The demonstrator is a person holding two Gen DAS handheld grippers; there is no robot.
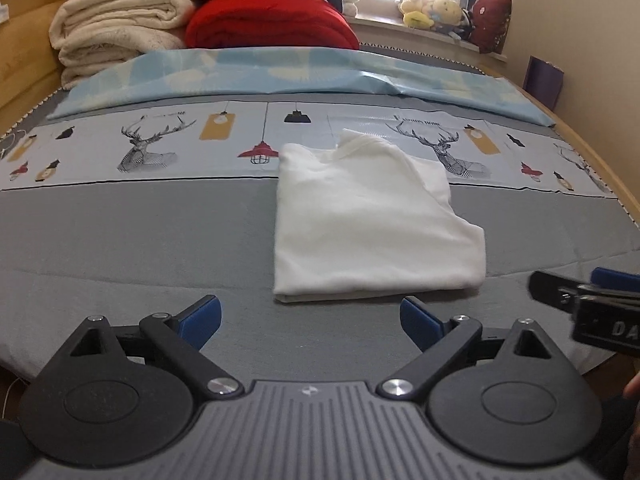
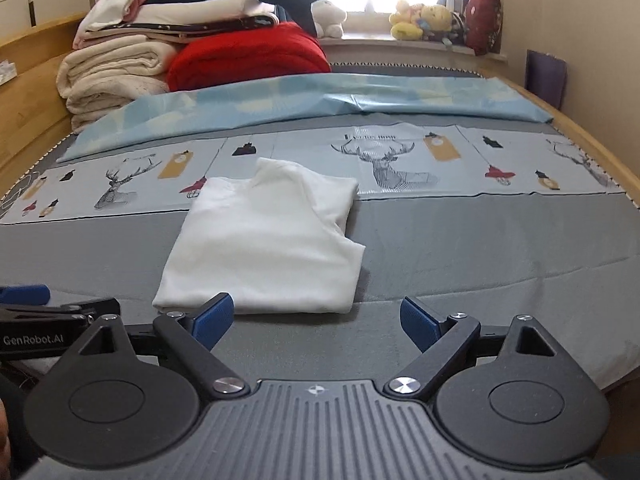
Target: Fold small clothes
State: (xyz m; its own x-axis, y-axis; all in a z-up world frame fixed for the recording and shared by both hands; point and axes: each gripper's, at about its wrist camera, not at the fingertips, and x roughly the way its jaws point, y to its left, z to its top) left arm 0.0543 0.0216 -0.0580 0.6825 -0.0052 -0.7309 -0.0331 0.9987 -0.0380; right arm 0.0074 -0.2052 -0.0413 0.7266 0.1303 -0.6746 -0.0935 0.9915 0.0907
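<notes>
A white garment (image 1: 368, 220) lies folded into a rough rectangle on the grey bed cover, its collar end pointing away from me. In the left wrist view my left gripper (image 1: 310, 322) stands open just short of the garment's near edge, nothing between its blue pads. The right wrist view shows the same garment (image 2: 268, 248) a little to the left, with my right gripper (image 2: 316, 322) open and empty at its near right corner. Each gripper shows at the edge of the other's view: the right gripper (image 1: 592, 300) and the left gripper (image 2: 48, 312).
The bed cover (image 1: 120, 232) has a printed band with deer and lamps, and a light blue sheet (image 1: 280, 72) lies beyond it. Folded blankets (image 1: 116, 32) and a red one (image 1: 272, 24) are stacked at the far left. Plush toys (image 1: 432, 12) sit on the windowsill. A wooden bed frame (image 2: 608, 168) runs along the right.
</notes>
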